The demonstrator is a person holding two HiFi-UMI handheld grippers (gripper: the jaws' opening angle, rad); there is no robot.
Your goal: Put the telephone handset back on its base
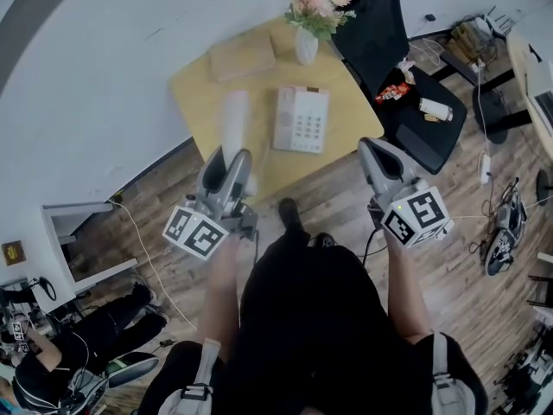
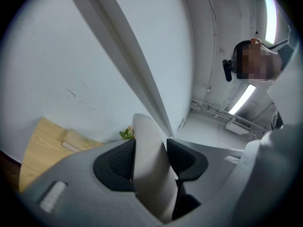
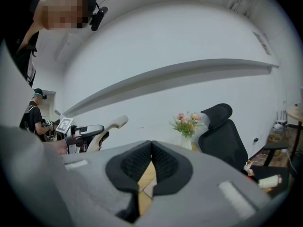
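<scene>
Pale wooden tabletop (image 1: 200,89): I'm clamping the white plastic handset (image 1: 234,115) in the left tool (image 1: 233,156), parallel, just left of the white keypad base (image 1: 301,119); right tool (image 1: 370,145) pinched together, empty.

Head view. Yellow wooden table (image 1: 203,93) at 12 o'clock, set against a white wall (image 1: 104,50). On its far edge stands a white vase (image 1: 307,48) of pink flowers (image 1: 318,5). A flat tan box (image 1: 242,56) lies just beside it, at the vase's 9 o'clock. Black office chair (image 1: 380,33) at 1 o'clock. A red packet (image 1: 393,91) and a white bottle (image 1: 435,109) lie on its seat. Tangled cables (image 1: 501,232) on the wood floor (image 1: 164,188) at 3 o'clock. Person in black (image 1: 104,327) low at 8 o'clock, near a white cabinet (image 1: 73,240).
</scene>
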